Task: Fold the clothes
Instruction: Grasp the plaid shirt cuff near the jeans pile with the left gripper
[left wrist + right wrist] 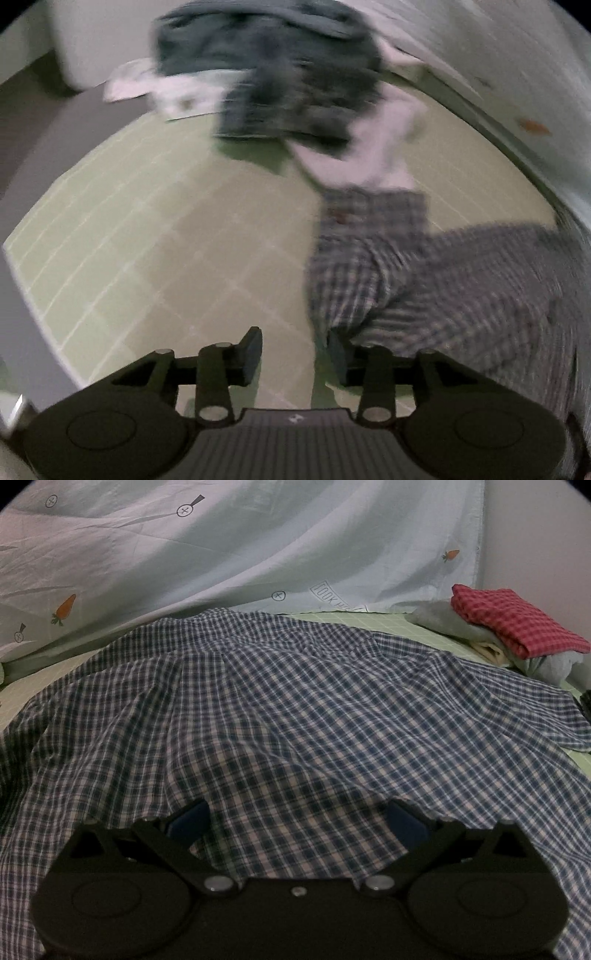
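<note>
A blue-and-white checked shirt (pixel 295 716) lies spread over the green grid mat (pixel 340 618). My right gripper (pixel 295 812) is wide open and low over the shirt's near part, with cloth bunched between its blue fingers (pixel 192 818). In the blurred left wrist view the same shirt (pixel 424 280) lies at the right. My left gripper (pixel 295 354) is open and empty above the bare mat (pixel 147 236), with its right finger at the shirt's edge.
A pile of dark and white clothes (pixel 280 85) lies at the far end of the mat. A folded red checked cloth (pixel 517 620) sits on a grey stack at the right. A pale sheet with carrot prints (pixel 221 554) hangs behind.
</note>
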The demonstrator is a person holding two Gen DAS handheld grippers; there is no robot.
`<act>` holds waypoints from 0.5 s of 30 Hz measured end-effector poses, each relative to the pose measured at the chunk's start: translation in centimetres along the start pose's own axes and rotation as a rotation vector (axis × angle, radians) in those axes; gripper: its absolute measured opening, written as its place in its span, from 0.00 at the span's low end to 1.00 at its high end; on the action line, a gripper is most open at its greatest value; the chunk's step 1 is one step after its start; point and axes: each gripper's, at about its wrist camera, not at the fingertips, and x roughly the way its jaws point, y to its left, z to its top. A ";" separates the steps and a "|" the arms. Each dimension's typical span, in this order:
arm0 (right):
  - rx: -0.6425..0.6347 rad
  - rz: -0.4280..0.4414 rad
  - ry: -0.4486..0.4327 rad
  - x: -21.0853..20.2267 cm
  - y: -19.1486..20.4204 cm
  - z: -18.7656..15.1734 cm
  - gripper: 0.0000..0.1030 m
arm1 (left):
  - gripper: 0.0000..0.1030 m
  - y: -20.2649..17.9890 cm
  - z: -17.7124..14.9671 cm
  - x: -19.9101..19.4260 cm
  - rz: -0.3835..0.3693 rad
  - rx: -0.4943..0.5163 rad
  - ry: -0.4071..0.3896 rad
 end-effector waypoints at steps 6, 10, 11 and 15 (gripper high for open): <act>-0.003 -0.001 0.000 -0.1 0.1 0.0 1.00 | 0.69 0.9 1.8 -0.3 -0.088 -0.020 -0.063; -0.004 -0.002 0.001 0.0 0.2 0.1 1.00 | 0.78 -1.5 3.0 0.8 -0.155 0.067 -0.074; -0.004 -0.002 0.001 -0.1 0.2 0.1 1.00 | 0.79 -2.1 3.3 1.3 -0.158 0.080 -0.070; -0.005 -0.003 0.001 0.0 0.2 0.1 1.00 | 0.79 -3.4 4.4 4.4 -0.172 0.083 -0.012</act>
